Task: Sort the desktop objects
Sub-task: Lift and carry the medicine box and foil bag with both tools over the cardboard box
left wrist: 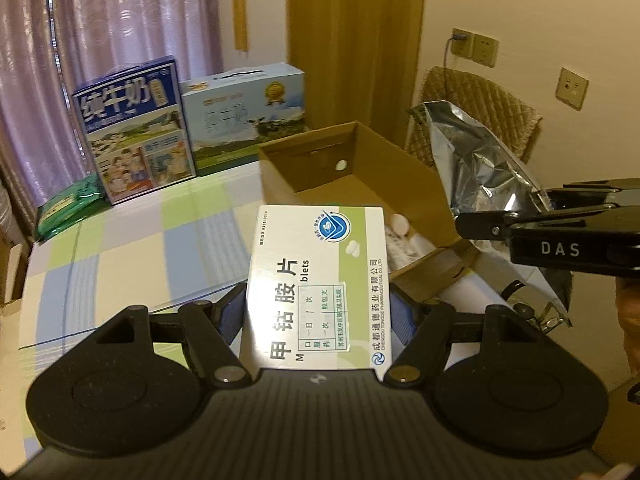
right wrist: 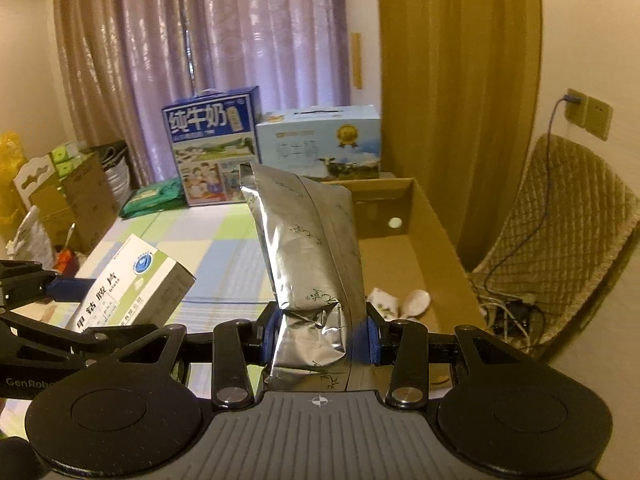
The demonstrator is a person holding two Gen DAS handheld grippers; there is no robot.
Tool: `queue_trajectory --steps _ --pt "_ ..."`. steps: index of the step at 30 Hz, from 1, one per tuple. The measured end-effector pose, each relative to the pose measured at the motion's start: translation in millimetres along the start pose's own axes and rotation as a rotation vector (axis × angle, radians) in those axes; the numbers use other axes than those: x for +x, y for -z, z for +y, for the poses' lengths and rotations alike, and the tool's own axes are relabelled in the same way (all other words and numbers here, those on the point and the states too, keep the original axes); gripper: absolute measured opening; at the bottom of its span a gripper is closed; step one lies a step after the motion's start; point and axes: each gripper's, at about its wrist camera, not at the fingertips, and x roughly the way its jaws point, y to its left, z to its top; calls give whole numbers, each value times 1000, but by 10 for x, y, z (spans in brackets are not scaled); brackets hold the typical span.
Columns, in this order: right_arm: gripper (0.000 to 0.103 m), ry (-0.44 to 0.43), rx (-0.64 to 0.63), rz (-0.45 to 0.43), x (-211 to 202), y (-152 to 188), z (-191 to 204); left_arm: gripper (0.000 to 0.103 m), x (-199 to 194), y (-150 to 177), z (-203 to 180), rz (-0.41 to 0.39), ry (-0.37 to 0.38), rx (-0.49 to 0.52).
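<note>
Carrying both loads toward the cardboard box (right wrist: 424,240): left tool (left wrist: 318,308) clamped the medicine box (left wrist: 316,280), right tool (right wrist: 318,330) pinched the foil pouch (right wrist: 312,248). Next probably calls for lowering each over the box, though its contents looked blurred.

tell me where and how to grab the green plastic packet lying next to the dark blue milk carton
The flat green plastic packet lies on the checked tablecloth, its right end against the dark blue milk carton. Come from above at its free left half, away from the carton, with the fingers across its short width. It looks soft, so pinch the edges. Both grippers are full now.
</note>
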Motion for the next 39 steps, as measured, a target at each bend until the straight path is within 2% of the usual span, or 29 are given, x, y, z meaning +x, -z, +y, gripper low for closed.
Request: queue_trajectory --steps 11,22,39 --pt "39 45 39 8 -25 48 -465 67 256 -165 -411 17 55 40" --pt "39 69 54 23 49 59 -744 67 501 -305 -643 33 90 63" --pt "39 85 26 51 370 -82 -966 67 887 -541 -650 47 106 49"
